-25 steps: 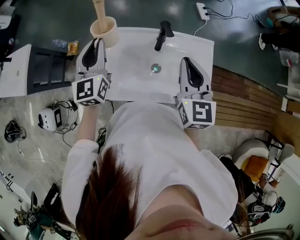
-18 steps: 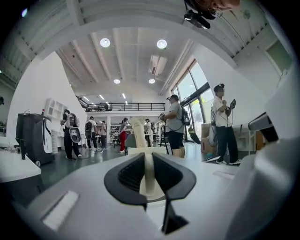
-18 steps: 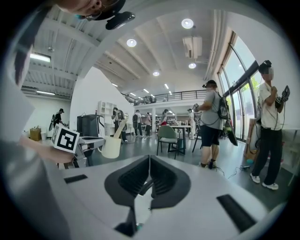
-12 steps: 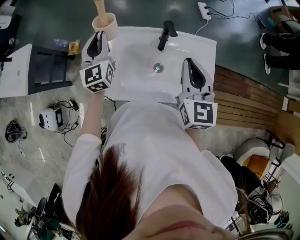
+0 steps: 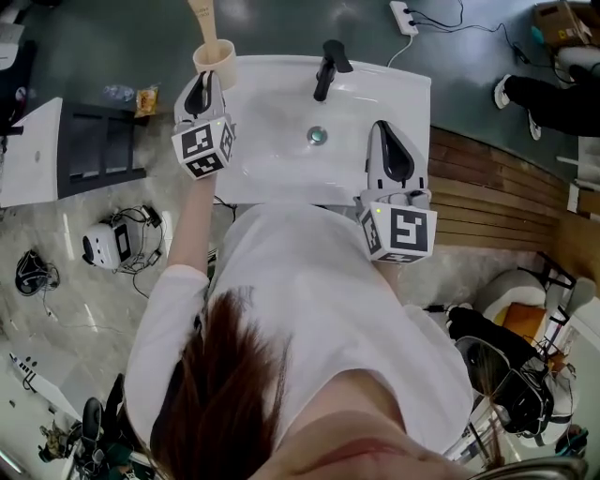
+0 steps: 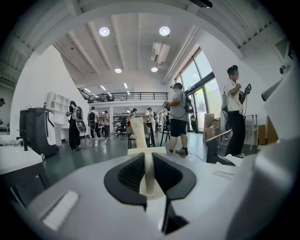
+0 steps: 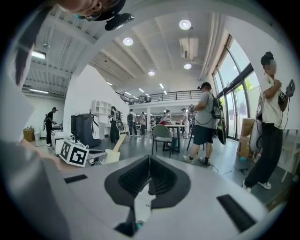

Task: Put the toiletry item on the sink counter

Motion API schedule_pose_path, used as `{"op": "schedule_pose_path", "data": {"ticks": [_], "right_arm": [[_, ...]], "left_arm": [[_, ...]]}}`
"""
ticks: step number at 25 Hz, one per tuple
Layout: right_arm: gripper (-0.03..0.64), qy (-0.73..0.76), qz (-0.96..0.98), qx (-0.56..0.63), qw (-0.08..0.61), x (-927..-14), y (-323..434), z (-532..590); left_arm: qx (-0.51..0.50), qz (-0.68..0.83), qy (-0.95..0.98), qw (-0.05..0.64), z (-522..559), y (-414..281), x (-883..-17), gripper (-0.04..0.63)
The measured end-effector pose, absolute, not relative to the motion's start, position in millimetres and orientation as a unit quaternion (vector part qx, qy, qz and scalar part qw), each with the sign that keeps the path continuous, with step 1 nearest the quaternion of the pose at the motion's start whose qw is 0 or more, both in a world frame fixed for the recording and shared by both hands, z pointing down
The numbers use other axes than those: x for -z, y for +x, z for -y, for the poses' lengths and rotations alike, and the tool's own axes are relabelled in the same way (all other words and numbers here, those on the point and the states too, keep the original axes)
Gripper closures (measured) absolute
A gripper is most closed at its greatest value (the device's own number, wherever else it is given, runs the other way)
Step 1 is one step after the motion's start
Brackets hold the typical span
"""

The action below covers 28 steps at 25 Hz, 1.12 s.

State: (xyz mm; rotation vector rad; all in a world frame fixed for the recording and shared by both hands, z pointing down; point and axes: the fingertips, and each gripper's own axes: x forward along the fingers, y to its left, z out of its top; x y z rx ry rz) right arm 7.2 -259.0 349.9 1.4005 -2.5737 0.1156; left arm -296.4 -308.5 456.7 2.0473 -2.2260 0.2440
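A cream cup (image 5: 216, 62) with a wooden stick (image 5: 203, 16) standing in it is at the back-left corner of the white sink (image 5: 272, 169). My left gripper (image 5: 204, 84) is shut on the cup's near wall. In the left gripper view the cream wall (image 6: 148, 180) sits pinched between the jaws of the left gripper (image 6: 146, 157), and the stick (image 6: 138, 133) rises behind them. Whether the cup's base rests on the sink counter is hidden. My right gripper (image 5: 385, 131) hovers over the sink's right side. Its jaws meet at the tips with nothing in them, as the right gripper (image 7: 149, 160) shows in its own view.
A black faucet (image 5: 327, 67) stands at the sink's back and a round drain (image 5: 317, 136) lies in the basin. A dark shelf unit (image 5: 94, 141) stands left of the sink, wooden flooring (image 5: 478, 187) to its right. Several people (image 6: 179, 117) stand farther off in the hall.
My left gripper has sunk with the cup and shifted away from the person, toward the sink's back-left corner. The right gripper has stayed in place.
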Motion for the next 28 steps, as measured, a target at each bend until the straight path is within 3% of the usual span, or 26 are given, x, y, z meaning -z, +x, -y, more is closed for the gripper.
{"op": "schedule_pose_path", "data": {"ticks": [28], "right_arm": [[0.604, 0.521, 0.844, -0.051, 0.115, -356.6, 25.2, 242.7]], "left_arm": [[-0.147, 0.729, 0.662, 0.097, 328.2, -313.6, -546.7, 0.540]]}}
